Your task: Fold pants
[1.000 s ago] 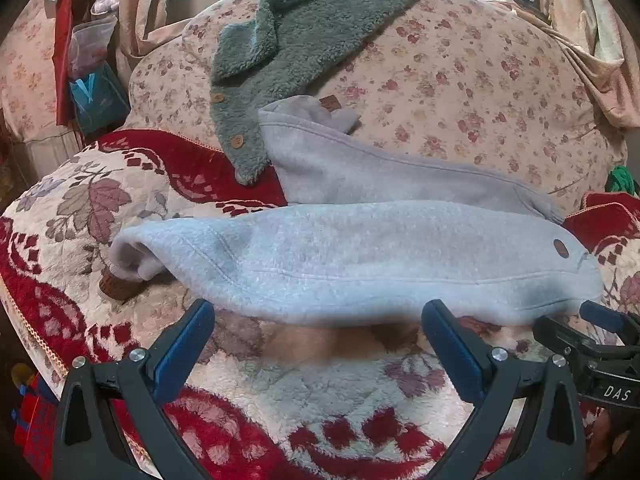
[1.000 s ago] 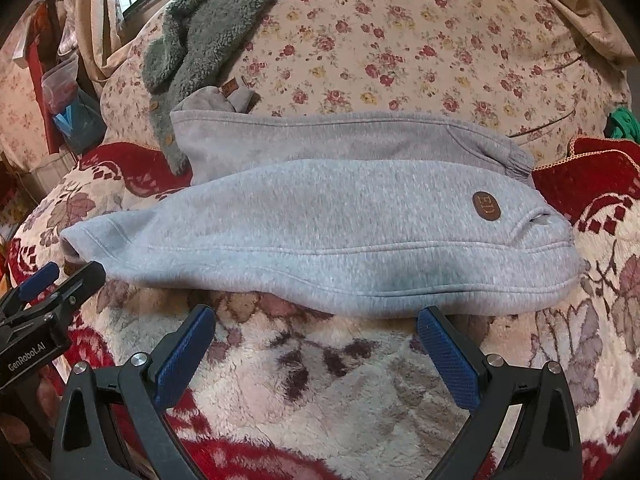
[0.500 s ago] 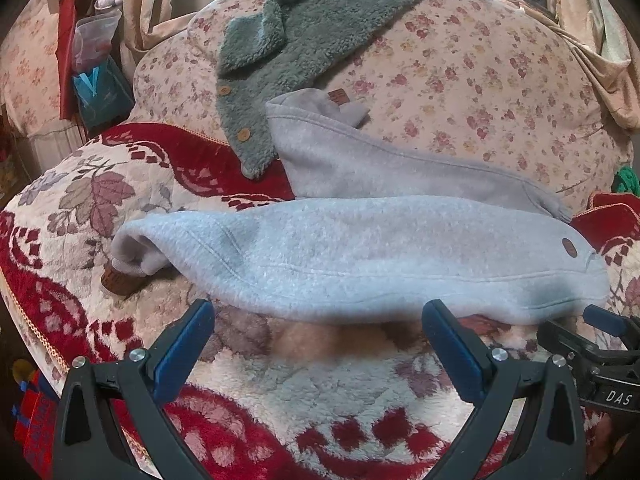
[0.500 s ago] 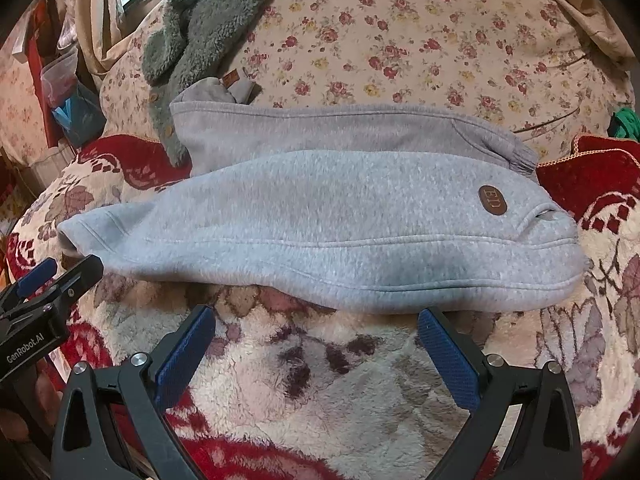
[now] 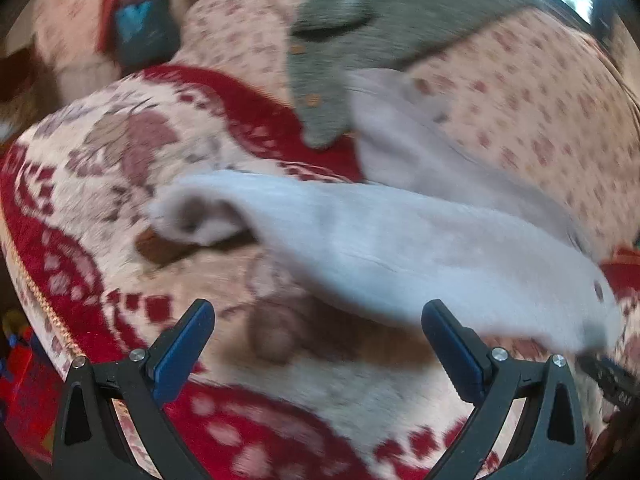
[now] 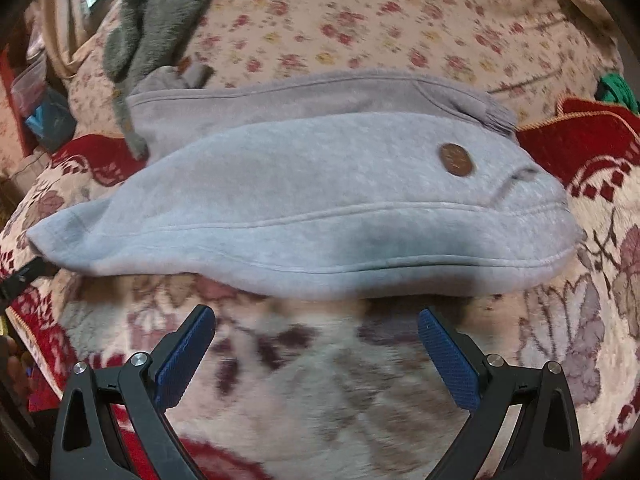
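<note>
Left gripper (image 5: 318, 332): jaws set wide apart, nothing between them. Its blue pads (image 5: 182, 350) hang above the red-and-cream floral blanket (image 5: 92, 168) without touching any cloth that can be seen. The near hem of the grey pants (image 5: 400, 248) lies just beyond the fingertips. This view is smeared by motion, so fine contact cannot be judged. The cuffed leg opening (image 5: 192, 220) sits at the left end of the garment, resting on the blanket.

Grey pants, right wrist view (image 6: 304, 196): laid across the blanket with the legs doubled one over the other, the long axis running left to right. The cuff end is at left, the waist end at right. A round brown leather patch (image 6: 456, 160) sits on the upper layer near the waist. The lower layer shows behind the upper one, against the floral sofa back (image 6: 360, 20).

A dark grey fleece garment (image 6: 160, 16) hangs over the sofa back at upper left, its lower end just beside the rear leg of the pants.

Right gripper (image 6: 316, 340): jaws likewise wide apart and empty. The textured blue pads (image 6: 450, 360) stand over the blanket (image 6: 320, 380), just short of the pants' front hem, not touching it. A red cushion (image 6: 580, 136) lies at far right, beside the waistband.
</note>
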Available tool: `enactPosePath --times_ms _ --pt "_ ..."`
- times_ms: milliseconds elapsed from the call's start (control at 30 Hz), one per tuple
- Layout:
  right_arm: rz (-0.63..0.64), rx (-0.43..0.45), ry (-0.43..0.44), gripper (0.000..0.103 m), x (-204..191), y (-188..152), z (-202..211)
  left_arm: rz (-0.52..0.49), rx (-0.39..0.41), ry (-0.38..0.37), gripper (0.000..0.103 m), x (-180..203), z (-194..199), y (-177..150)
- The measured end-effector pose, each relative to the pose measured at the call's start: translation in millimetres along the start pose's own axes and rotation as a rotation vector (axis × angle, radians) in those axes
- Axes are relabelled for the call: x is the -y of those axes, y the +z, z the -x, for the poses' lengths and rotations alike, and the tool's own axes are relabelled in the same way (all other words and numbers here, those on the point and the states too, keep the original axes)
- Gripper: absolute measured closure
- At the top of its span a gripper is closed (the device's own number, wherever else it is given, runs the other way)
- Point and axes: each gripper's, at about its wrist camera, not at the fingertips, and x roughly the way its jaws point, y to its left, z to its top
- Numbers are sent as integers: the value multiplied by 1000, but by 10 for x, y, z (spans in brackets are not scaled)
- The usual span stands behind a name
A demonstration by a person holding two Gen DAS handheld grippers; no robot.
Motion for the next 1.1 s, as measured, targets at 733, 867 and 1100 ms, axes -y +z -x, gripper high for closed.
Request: enactPosePath --times_ms 733,867,1100 --pt "-442 -20 180 0 1211 55 -182 192 -66 44 0 -408 -704 449" --pt "-459 38 189 14 1291 208 -269 210 -68 52 0 -450 -818 537" --pt "-564 71 320 86 1513 253 -237 199 -114 -42 79 -457 -917 676"
